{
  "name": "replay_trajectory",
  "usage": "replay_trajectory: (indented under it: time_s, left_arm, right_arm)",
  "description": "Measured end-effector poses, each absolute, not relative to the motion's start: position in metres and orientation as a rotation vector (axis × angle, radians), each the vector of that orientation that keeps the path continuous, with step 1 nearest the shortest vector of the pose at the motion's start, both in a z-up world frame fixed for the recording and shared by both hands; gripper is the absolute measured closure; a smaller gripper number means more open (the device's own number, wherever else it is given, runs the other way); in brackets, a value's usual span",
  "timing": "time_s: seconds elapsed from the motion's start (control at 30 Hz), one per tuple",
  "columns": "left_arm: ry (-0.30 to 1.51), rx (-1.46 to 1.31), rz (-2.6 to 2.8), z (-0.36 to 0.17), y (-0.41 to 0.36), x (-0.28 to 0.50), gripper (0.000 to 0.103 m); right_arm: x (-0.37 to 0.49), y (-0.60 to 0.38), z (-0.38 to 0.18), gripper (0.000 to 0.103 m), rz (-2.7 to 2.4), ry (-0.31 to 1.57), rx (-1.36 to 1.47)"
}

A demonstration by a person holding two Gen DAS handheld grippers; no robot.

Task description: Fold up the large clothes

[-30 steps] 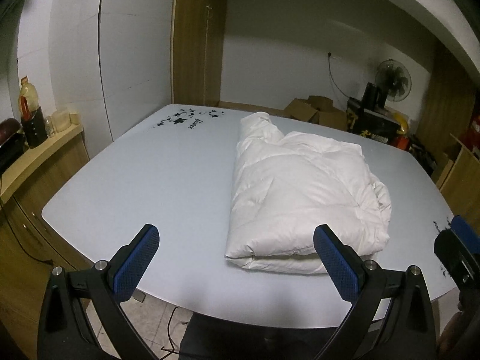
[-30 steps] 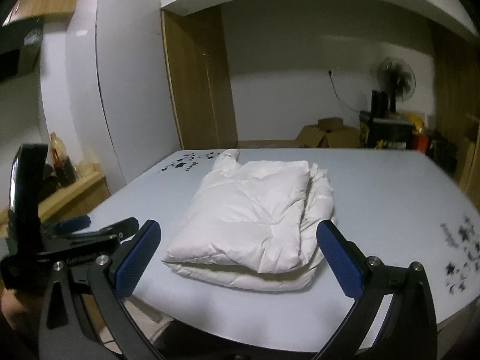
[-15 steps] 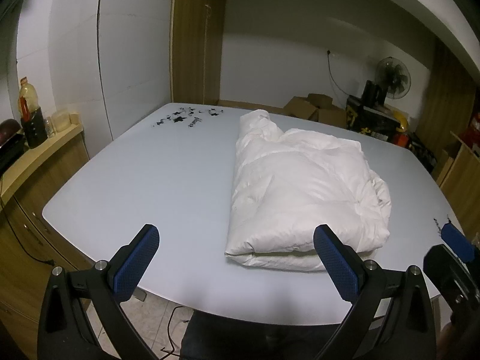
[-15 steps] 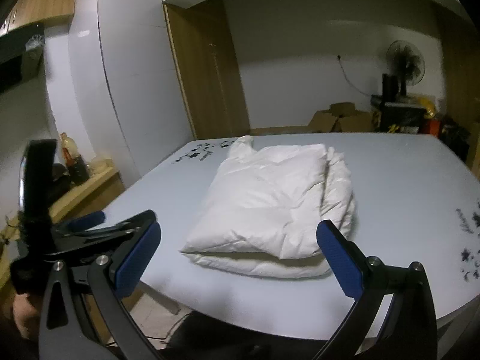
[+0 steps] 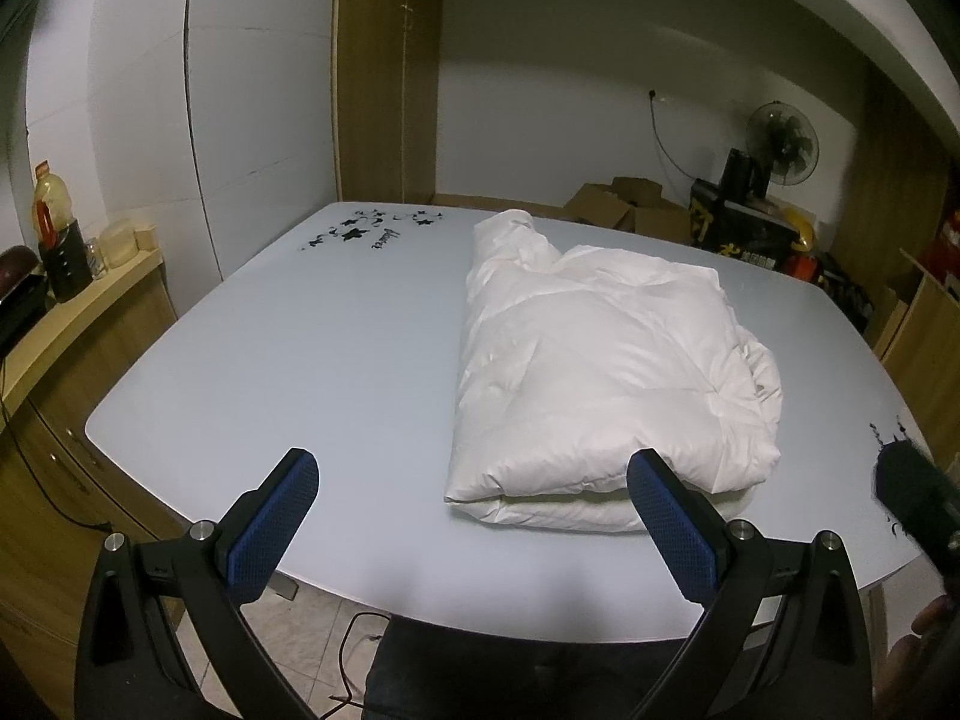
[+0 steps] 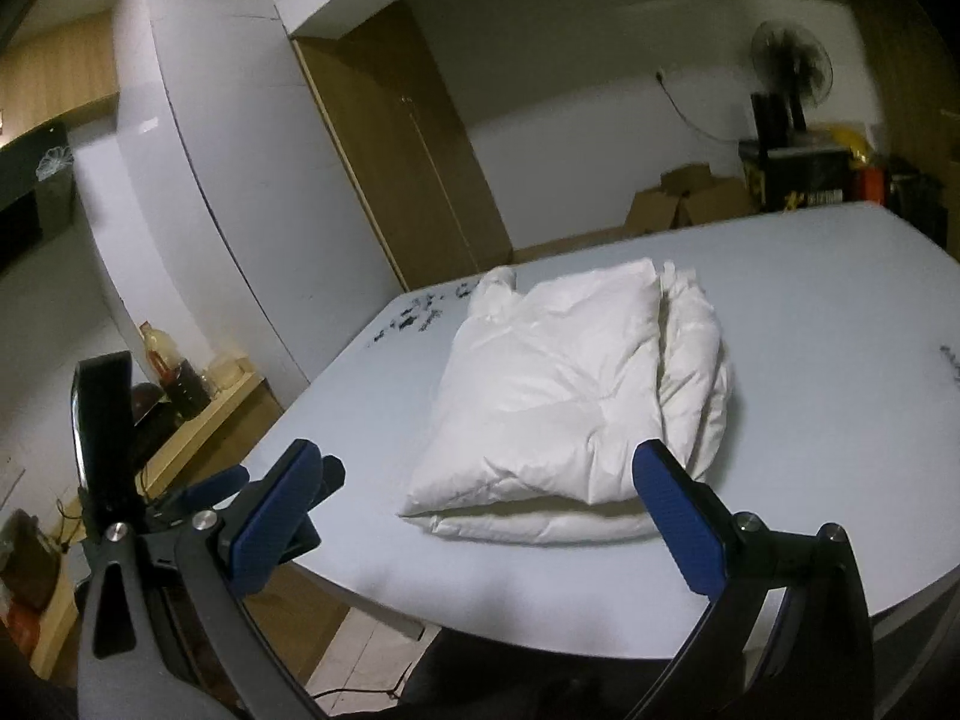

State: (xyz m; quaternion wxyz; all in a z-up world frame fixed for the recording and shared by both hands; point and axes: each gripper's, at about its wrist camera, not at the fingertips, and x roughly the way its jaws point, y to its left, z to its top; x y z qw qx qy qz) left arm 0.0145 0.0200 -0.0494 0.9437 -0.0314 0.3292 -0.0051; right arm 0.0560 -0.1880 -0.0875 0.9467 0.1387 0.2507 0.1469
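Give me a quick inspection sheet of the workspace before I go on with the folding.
Surface: pale table, black star prints at the far left corner and the right edge.
Job's things: white puffy garment, folded into a layered bundle, lying flat right of centre.
Clutter: nothing seen on the table.
Grippers: left claw open, empty, above the near edge; right claw open, empty, tilted, short of the garment.
Cables: cord on the floor under the near edge; wall cord by the fan.
Surroundings: counter with bottles at left, cardboard boxes and wooden doors behind.
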Motion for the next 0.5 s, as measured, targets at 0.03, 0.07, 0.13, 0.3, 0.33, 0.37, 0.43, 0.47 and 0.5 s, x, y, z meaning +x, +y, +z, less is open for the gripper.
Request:
replay_trajectory:
  time_s: [0.03, 0.07, 0.13, 0.3, 0.33, 0.37, 0.43, 0.47, 0.5]
  left_arm:
    - [0.671, -0.065, -0.011, -0.050, 0.020, 0.014, 0.000]
    - [0.672, -0.064, -0.011, -0.050, 0.020, 0.015, 0.000]
    - [0.672, -0.060, -0.013, -0.050, 0.019, 0.014, 0.000]
    - [0.676, -0.056, -0.012, -0.051, 0.018, 0.014, 0.000]
    - [0.677, -0.057, -0.011, -0.051, 0.019, 0.014, 0.000]
    - [0.677, -0.058, -0.011, -0.052, 0.019, 0.014, 0.000]
    - [0.683, -0.055, -0.013, -0.053, 0.018, 0.015, 0.000]
    - [0.686, -0.053, -0.014, -0.054, 0.018, 0.016, 0.000]
    - [0.691, -0.049, -0.015, -0.055, 0.017, 0.016, 0.000]
  right_arm:
    - [0.057, -0.186, -0.088, 0.007, 0.305, 0.524, 0.269]
    - [0.058, -0.184, -0.089, 0.010, 0.314, 0.536, 0.259]
    - [0.057, -0.178, -0.090, 0.010, 0.304, 0.550, 0.224]
    - [0.050, -0.173, -0.088, 0.008, 0.152, 0.506, 0.137]
    - [0.049, -0.173, -0.087, 0.008, 0.137, 0.496, 0.130]
    - [0.049, -0.174, -0.087, 0.008, 0.118, 0.494, 0.122]
    - [0.049, -0.174, -0.087, 0.008, 0.095, 0.496, 0.109]
    - [0.050, -0.174, -0.087, 0.008, 0.090, 0.499, 0.107]
    - [0.051, -0.174, -0.088, 0.008, 0.083, 0.504, 0.106]
